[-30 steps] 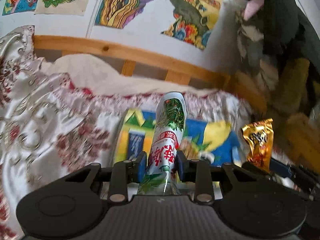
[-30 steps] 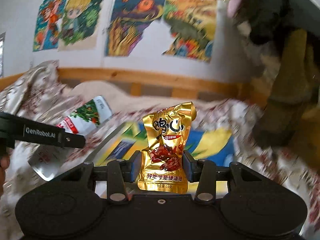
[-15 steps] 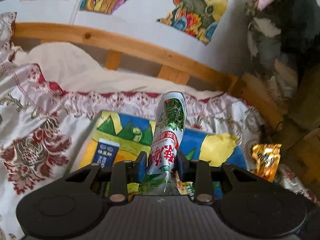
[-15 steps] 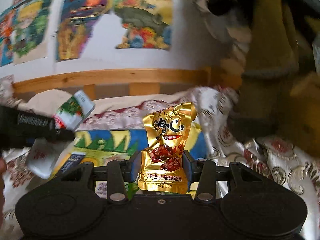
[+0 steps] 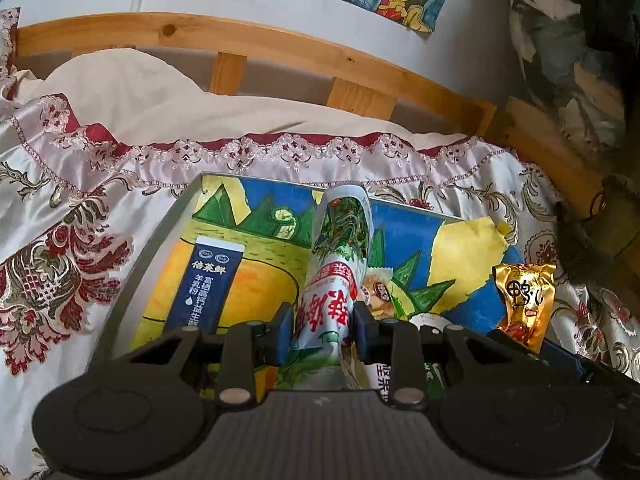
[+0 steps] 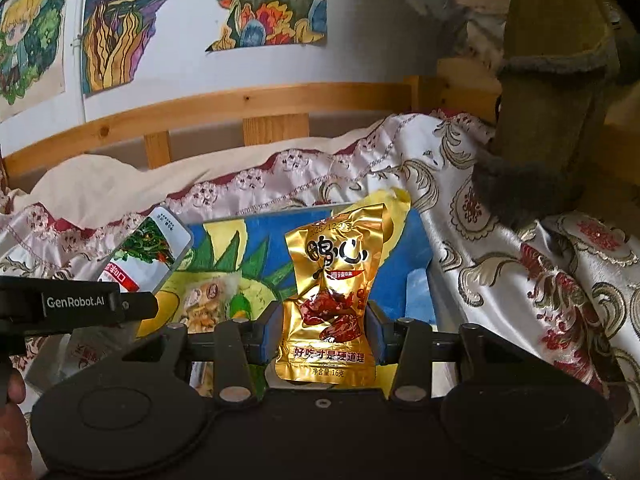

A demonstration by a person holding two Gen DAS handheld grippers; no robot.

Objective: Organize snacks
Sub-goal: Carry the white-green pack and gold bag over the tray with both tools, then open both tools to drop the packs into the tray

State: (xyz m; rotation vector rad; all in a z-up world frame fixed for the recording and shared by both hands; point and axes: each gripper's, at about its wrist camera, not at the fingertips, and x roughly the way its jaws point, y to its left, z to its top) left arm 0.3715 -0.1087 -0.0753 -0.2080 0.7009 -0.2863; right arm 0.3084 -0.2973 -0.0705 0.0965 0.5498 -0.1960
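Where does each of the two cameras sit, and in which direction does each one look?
Left wrist: sits on the left gripper, looks forward along its fingers and down at the painted tray on the bed; the gripper holds a silver-green snack packet.
Right wrist: sits on the right gripper, faces the wall and headboard over the tray; it holds a gold snack packet; the person's fingers show at the left edge.
Shared: both see the tray, both packets and the other gripper.

Counted: 2 grippers, 1 silver packet (image 5: 334, 280), 1 gold packet (image 6: 334, 300), 1 navy sachet (image 5: 204, 284), 1 tray (image 5: 132, 280).
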